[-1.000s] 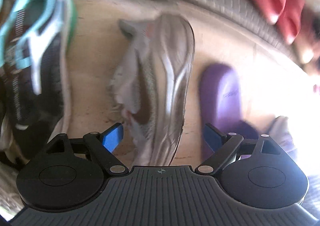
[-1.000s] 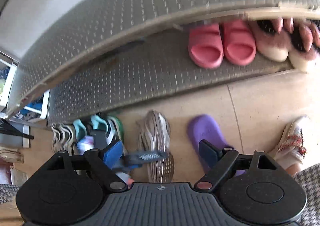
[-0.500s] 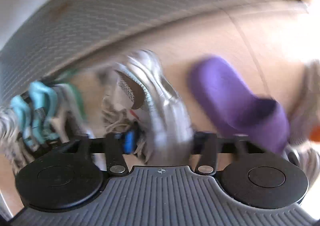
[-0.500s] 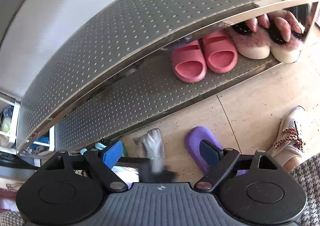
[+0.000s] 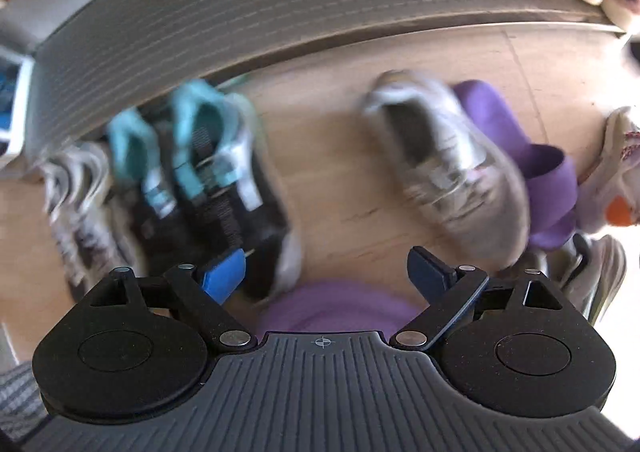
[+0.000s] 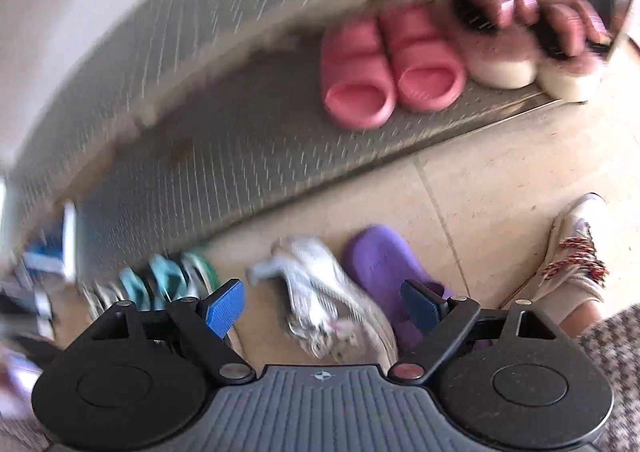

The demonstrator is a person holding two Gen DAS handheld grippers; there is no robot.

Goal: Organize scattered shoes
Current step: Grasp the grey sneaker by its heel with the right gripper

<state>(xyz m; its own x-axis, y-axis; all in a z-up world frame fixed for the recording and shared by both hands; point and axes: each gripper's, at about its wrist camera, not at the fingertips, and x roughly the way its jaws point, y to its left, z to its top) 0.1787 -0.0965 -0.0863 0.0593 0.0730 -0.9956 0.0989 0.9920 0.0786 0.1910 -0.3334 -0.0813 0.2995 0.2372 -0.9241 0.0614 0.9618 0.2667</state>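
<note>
Now the grey sneaker (image 5: 448, 167) lies alone on the floor between the teal pair (image 5: 208, 171) on the left and the purple slide (image 5: 520, 155), both grippers (image 5: 326, 276) (image 6: 322, 304) hang wide apart and empty, so lining it up seems the job, though blur hides its laces.

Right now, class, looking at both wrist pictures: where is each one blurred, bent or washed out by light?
Left wrist view: the teal-and-black sneakers and grey sneaker are smeared by motion, the right edge is washed out, and the left gripper stays sharp. Right wrist view: the rack shelf bows from fisheye distortion and streaks; the pink slides are only softly blurred.
</note>
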